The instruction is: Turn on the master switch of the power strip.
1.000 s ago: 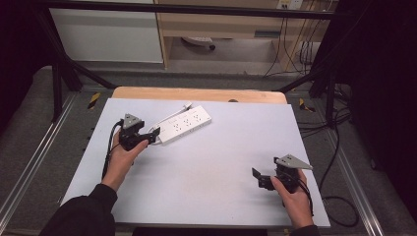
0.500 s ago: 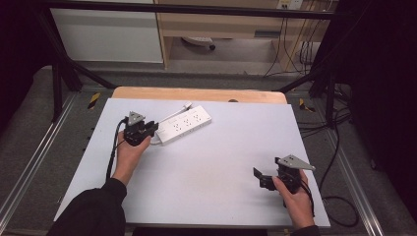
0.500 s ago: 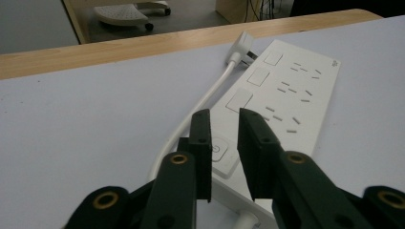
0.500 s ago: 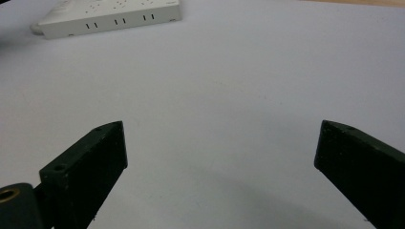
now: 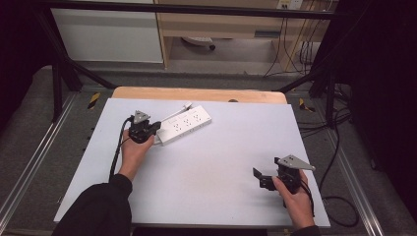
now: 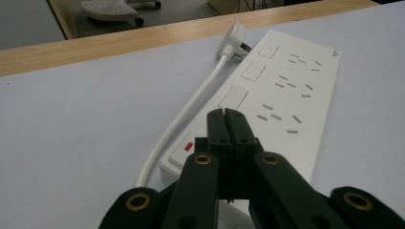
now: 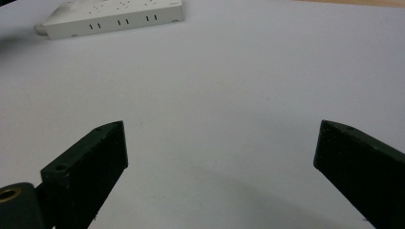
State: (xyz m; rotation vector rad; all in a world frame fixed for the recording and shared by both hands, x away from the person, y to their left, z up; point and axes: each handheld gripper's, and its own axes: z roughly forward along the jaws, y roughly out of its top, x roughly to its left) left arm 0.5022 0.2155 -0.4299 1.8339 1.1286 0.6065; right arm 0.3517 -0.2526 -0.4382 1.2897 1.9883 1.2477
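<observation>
Spanning the scene: white desk (image 5: 206, 162) with a wooden strip along its far edge

Lying flat on the far-left part of the desk, angled: white power strip (image 5: 184, 124), its row of square switches and socket slots facing up, a red indicator near the closest end

Running alongside the strip's left edge in the left gripper view: white cord (image 6: 191, 112), ending in a plug (image 6: 236, 36) resting by the far corner

Hovering over the near end of the power strip, jaws having just been closing and now clenched together with nothing between them: left gripper (image 6: 224, 114), tips just above the switch end beside the red indicator; contact with the strip impossible to tell

Resting well apart at the near-right of the desk, jaws spread wide and released, grasping nothing: right gripper (image 5: 259, 176)
</observation>
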